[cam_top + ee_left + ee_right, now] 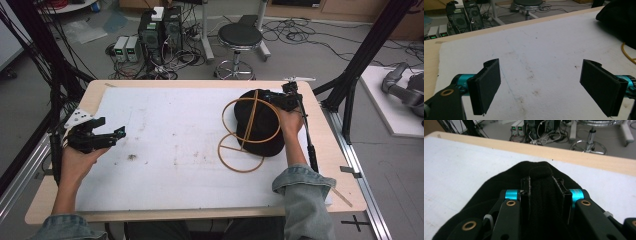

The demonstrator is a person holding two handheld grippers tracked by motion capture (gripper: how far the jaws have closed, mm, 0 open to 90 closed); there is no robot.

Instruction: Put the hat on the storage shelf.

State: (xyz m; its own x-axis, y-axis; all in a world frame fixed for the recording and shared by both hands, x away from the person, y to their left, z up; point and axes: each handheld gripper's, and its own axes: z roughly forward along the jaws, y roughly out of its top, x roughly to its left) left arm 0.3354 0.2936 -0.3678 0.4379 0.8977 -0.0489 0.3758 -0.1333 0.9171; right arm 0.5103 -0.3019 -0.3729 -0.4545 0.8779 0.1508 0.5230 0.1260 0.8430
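right gripper (pixel 545 195) clamped on fold of black cloth (pixel 260 127) by wire hoops (pixel 245 135); left gripper (pixel 541 87) apart over mat (pixel 175 145).

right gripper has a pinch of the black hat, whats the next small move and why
Probably lift the right gripper a little to raise the pinched fold. Its jaws are shut on the black hat, which lies on the wooden ring stand, while the left gripper waits open, apart from it.

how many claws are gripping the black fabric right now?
1. The right claw, at the table's far right, is shut on a fold of the black knitted fabric hat. The left claw hangs open over the white table cover at the left, apart from it.
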